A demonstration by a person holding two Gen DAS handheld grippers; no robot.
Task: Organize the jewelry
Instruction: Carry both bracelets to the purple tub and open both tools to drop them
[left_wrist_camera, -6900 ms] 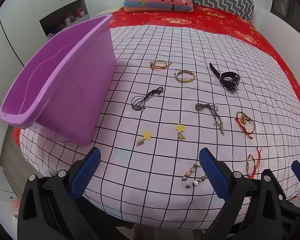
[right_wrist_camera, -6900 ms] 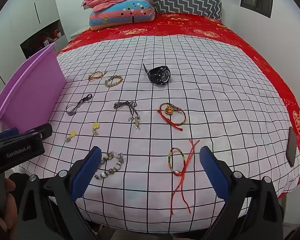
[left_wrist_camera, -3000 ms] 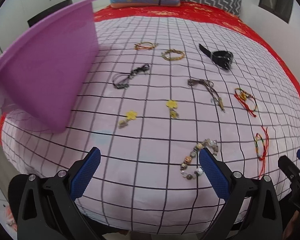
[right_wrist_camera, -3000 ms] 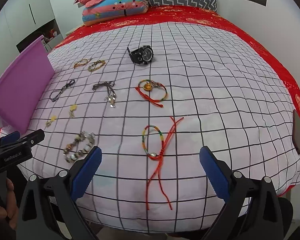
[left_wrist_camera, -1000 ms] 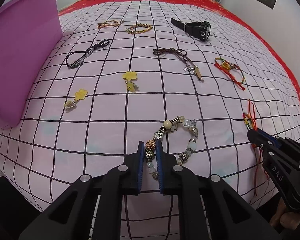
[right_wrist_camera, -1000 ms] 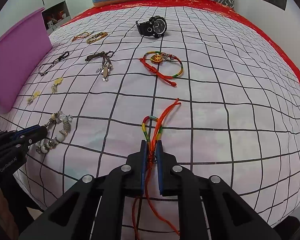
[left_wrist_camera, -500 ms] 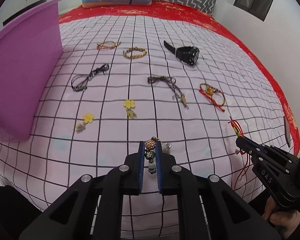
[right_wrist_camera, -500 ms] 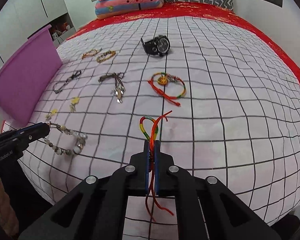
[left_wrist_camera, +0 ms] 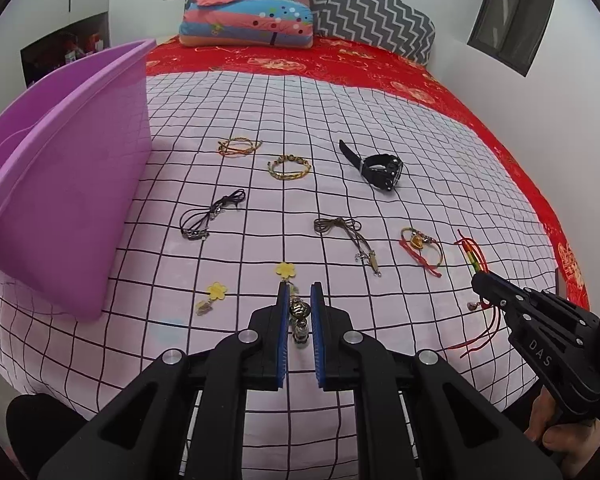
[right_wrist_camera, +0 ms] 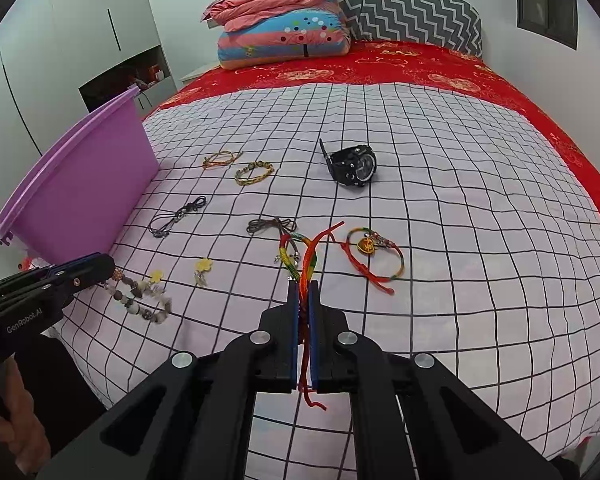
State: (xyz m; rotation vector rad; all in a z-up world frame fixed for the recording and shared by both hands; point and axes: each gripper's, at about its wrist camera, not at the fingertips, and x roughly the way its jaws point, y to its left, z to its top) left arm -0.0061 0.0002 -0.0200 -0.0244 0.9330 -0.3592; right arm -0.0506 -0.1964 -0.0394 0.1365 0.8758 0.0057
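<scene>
My left gripper (left_wrist_camera: 299, 289) is shut on a beaded bracelet (left_wrist_camera: 299, 312), held above the bed; in the right wrist view the bracelet (right_wrist_camera: 140, 300) hangs from it at the lower left. My right gripper (right_wrist_camera: 303, 286) is shut on a red and rainbow cord bracelet (right_wrist_camera: 300, 254), lifted off the sheet; it also shows in the left wrist view (left_wrist_camera: 474, 258). A purple tub (left_wrist_camera: 60, 184) stands at the bed's left edge. More jewelry lies on the checked sheet: a black watch (left_wrist_camera: 378, 168), two yellow flower earrings (left_wrist_camera: 286, 270), cord necklaces (left_wrist_camera: 204, 218) and bracelets (left_wrist_camera: 289, 167).
A red cord bracelet with a gold charm (right_wrist_camera: 374, 256) lies just right of my right gripper. Folded blankets and a zigzag pillow (left_wrist_camera: 372, 12) sit at the head of the red bed. A dark phone (left_wrist_camera: 558, 280) lies near the bed's right edge.
Both grippers, shut on their bracelets, have risen higher above the sheet. The beaded bracelet now hangs free of the bed.
</scene>
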